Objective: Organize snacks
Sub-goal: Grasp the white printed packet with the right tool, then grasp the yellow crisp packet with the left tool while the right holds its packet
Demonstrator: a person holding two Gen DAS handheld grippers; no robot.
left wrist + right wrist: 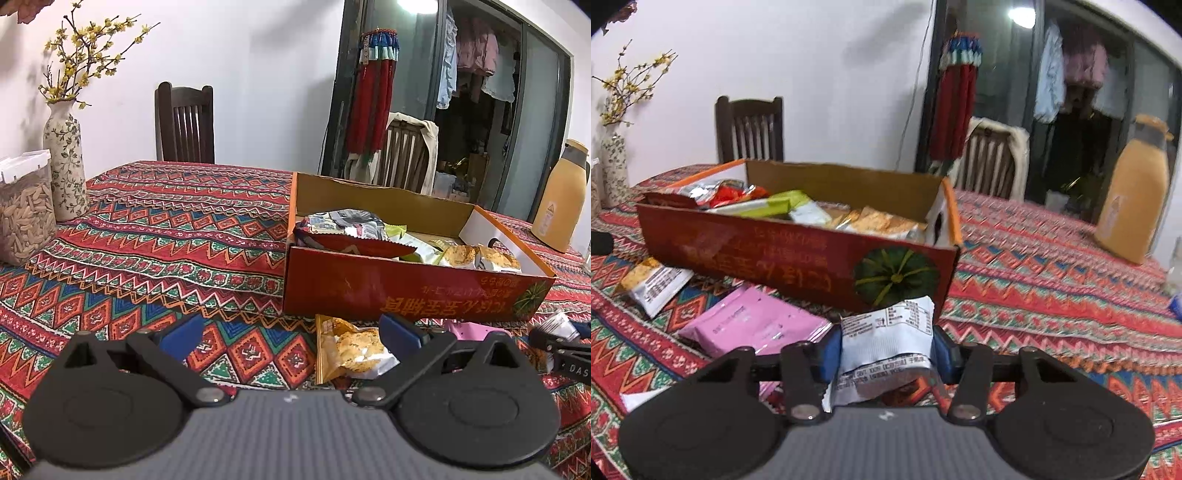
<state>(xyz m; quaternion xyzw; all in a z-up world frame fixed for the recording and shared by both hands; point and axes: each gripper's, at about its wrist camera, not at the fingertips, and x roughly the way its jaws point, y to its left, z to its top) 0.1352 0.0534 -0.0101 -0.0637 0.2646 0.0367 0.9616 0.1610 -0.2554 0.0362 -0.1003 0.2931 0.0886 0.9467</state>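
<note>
White walls and a dark glass door frame the far side of the room, with two dark wooden chairs [184,123] pushed up to a table under a red, green and blue zigzag-patterned cloth [166,229]. On that cloth sits a shallow red cardboard box [798,258] with orange rims, pale lettering and a green pumpkin picture on its near wall. It holds a mix of snack packets: silver and red ones at its left end, green and white ones in the middle, golden cracker packs at its right end.

My right gripper [886,354] is clamped on a small white snack packet [886,336] printed with black text on its back; the blue pads press its two sides and it stands up just in front of the box's near wall, below the pumpkin. My left gripper [291,334] hangs with its blue fingers wide apart and nothing between them, low over the cloth near the box.

Loose on the cloth in front of the box lie a clear-and-yellow cracker packet [347,350], just beside my left gripper's right finger, and a flat pink packet [753,321] to its right, between the two grippers.

At the far left stand a floral ceramic vase with yellow blossom twigs [66,162] and a clear plastic jar of pale seeds [24,214]. A yellow thermos jug [1134,199] stands at the far right.
</note>
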